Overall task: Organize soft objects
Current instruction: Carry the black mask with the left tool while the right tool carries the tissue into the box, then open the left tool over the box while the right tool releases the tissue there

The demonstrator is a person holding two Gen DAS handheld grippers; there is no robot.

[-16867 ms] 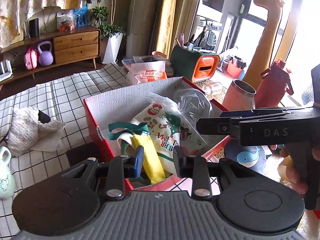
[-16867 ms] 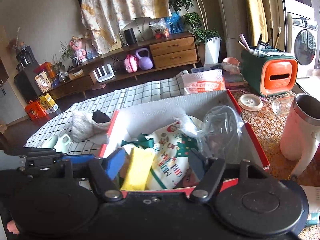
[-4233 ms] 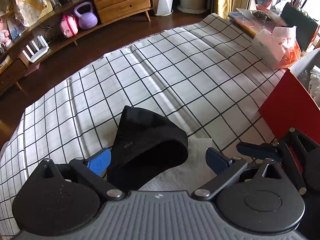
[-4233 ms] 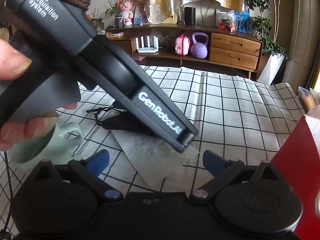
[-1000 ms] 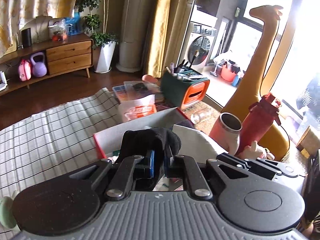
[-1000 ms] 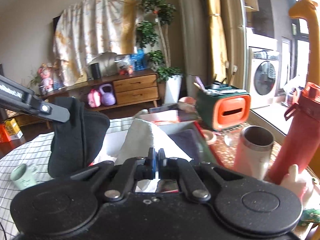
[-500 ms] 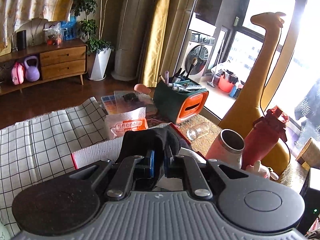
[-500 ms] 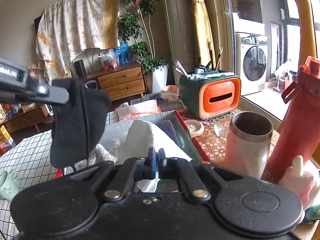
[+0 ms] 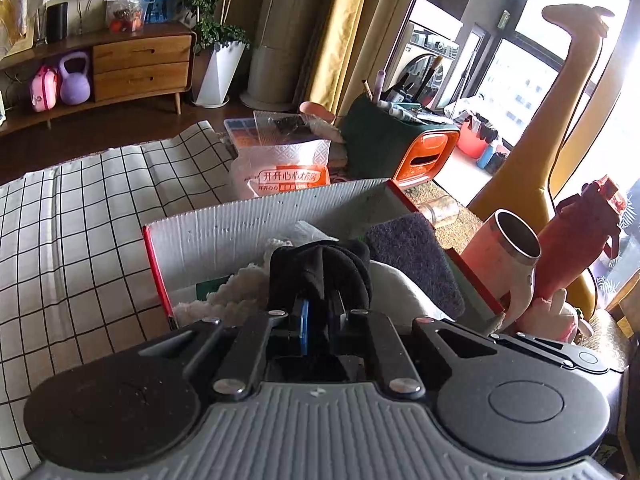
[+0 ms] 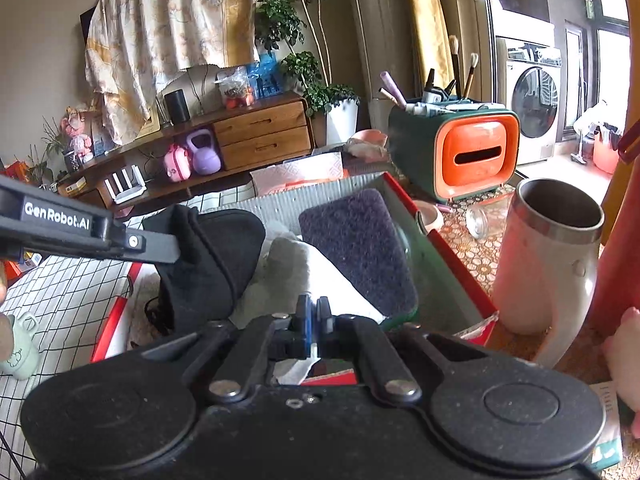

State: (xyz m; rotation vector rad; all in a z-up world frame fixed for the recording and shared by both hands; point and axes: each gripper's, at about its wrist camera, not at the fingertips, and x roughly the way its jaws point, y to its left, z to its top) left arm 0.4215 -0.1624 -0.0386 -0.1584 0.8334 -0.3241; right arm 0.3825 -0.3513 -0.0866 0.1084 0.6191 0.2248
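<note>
Black fabric pouch [image 9: 320, 270] clamped in left tongs [image 9: 316, 316]; right tongs [image 10: 314, 312] pinch white paper towel [image 10: 316, 276] over box [image 9: 240, 224].

1 red box [image 9: 158, 264], 1 black pouch [image 9: 320, 276], 1 purple sponge [image 10: 356, 248], 2 kettlebells [image 10: 206, 156], 1 steel tumbler [image 10: 548, 248].

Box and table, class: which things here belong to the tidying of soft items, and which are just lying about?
Job:
- box
- black pouch, in left gripper
- white paper, in right gripper
- purple sponge

Lying about:
- steel cup
- red bottle
- brush holder
</note>
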